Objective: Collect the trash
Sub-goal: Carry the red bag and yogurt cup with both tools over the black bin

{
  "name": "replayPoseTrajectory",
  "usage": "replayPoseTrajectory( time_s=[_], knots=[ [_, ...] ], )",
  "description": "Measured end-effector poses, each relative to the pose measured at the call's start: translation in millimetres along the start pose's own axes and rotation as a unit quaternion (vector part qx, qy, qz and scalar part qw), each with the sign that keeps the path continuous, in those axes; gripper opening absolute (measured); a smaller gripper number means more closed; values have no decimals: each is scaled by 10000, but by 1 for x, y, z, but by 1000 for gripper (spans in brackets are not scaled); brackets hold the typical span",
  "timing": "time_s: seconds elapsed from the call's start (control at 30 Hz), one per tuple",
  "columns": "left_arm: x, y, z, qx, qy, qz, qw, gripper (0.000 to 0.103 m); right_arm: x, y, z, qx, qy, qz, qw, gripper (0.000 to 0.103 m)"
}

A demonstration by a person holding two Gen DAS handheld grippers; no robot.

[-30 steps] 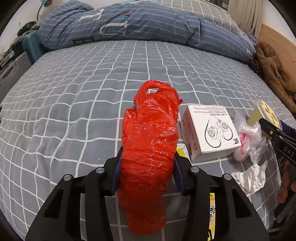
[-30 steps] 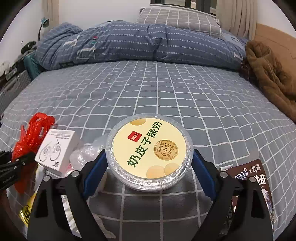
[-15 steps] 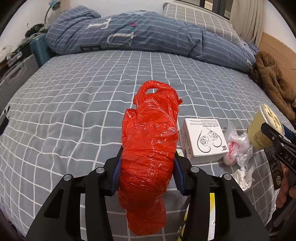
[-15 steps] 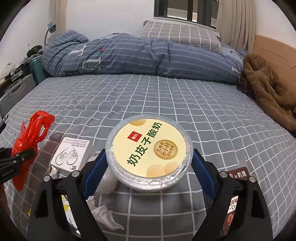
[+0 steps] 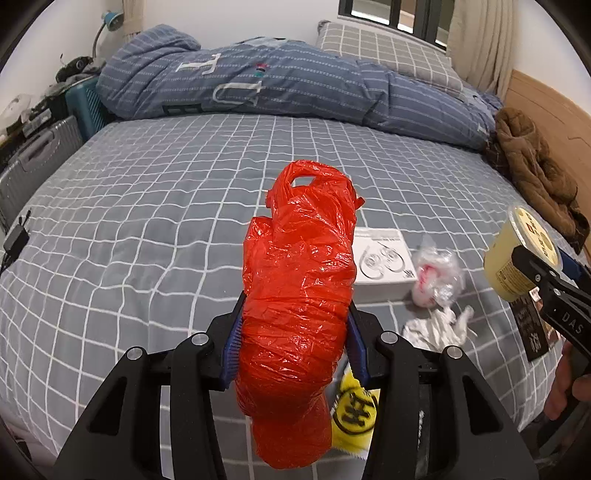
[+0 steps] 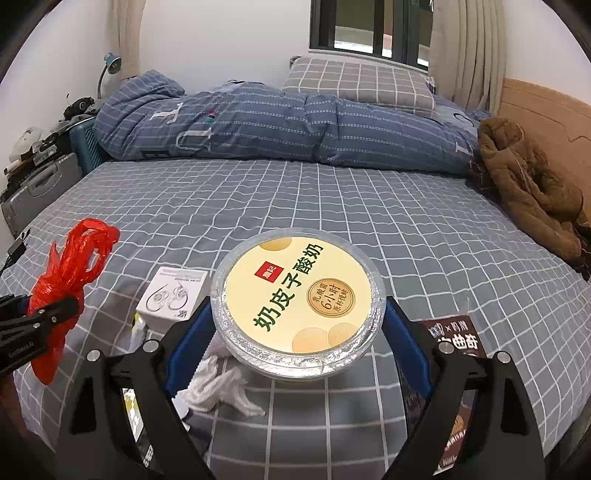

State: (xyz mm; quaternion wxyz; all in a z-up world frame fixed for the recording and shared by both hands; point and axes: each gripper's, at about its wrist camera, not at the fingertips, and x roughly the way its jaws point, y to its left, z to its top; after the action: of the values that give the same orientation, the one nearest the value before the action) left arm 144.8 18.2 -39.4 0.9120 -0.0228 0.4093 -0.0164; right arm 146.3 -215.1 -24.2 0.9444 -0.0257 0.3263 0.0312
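Grey checked bed (image 6: pixel 332 206), rumpled blue duvet (image 6: pixel 280 125), dark window (image 6: pixel 369 26), white walls (image 6: pixel 221 37)

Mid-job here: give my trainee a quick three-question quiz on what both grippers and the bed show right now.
1. True or false: the left gripper is shut on the red plastic bag.
2. The right gripper holds: A) the white earphone box B) the yogurt cup C) the crumpled tissue.
3. Fill in: the brown snack wrapper lies on the ____.

Key: 1 true. 2 B. 3 bed; the box and tissue lie there too, uncollected.
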Motion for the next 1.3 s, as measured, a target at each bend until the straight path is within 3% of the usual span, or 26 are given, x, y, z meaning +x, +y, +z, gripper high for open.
replayPoseTrajectory(
  time_s=[1.3],
  knots=[
    [-92,-14,-99,-80,74,-176,9998,46,-115,24,-73,-134,53,257,9996,84]
  ],
)
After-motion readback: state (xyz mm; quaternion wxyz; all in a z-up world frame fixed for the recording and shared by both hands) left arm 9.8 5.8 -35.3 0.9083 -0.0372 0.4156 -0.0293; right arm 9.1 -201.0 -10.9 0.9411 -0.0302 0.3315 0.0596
